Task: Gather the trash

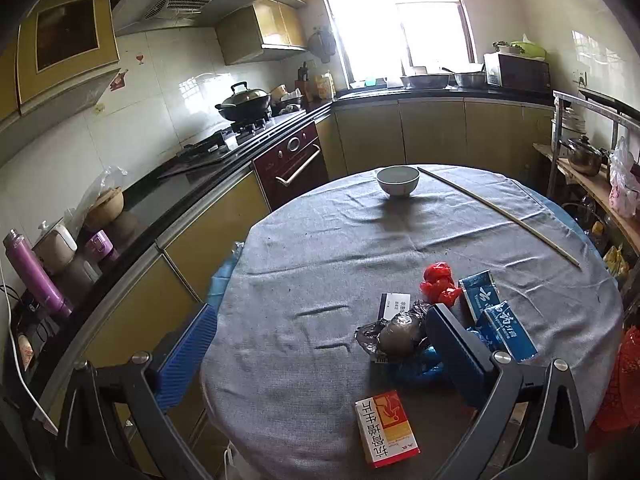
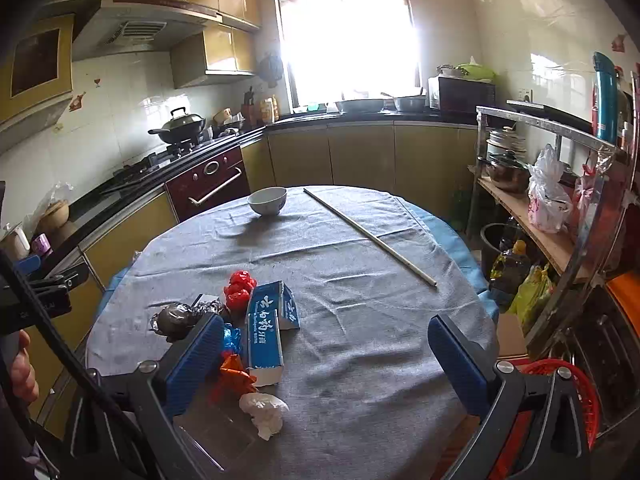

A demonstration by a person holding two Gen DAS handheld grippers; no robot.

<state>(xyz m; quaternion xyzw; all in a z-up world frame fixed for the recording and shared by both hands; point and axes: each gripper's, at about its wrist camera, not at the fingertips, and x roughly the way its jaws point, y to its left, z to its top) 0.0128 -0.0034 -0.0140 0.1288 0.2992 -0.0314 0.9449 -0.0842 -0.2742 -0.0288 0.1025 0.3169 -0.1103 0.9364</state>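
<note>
Trash lies in a pile on the grey-clothed round table [image 1: 320,264]: a red crumpled wrapper [image 1: 439,280], a foil wad [image 1: 394,334], blue cartons [image 1: 498,316], a blue wrapper [image 1: 420,364], a small white box [image 1: 394,306] and a red-and-white box [image 1: 386,422]. The right wrist view shows the blue cartons [image 2: 266,330], the red wrapper [image 2: 239,290], the foil wad [image 2: 180,318], an orange wrapper [image 2: 234,374] and a white tissue wad [image 2: 266,408]. My left gripper [image 1: 320,364] is open above the table's near edge, empty. My right gripper [image 2: 326,360] is open, empty, right of the pile.
A white bowl [image 1: 398,181] and a long thin stick [image 1: 500,216] lie at the table's far side. A kitchen counter with a stove and wok [image 1: 244,104] runs along the left. A metal shelf with pots and bags [image 2: 540,200] stands at the right, with a red basket [image 2: 560,392] below.
</note>
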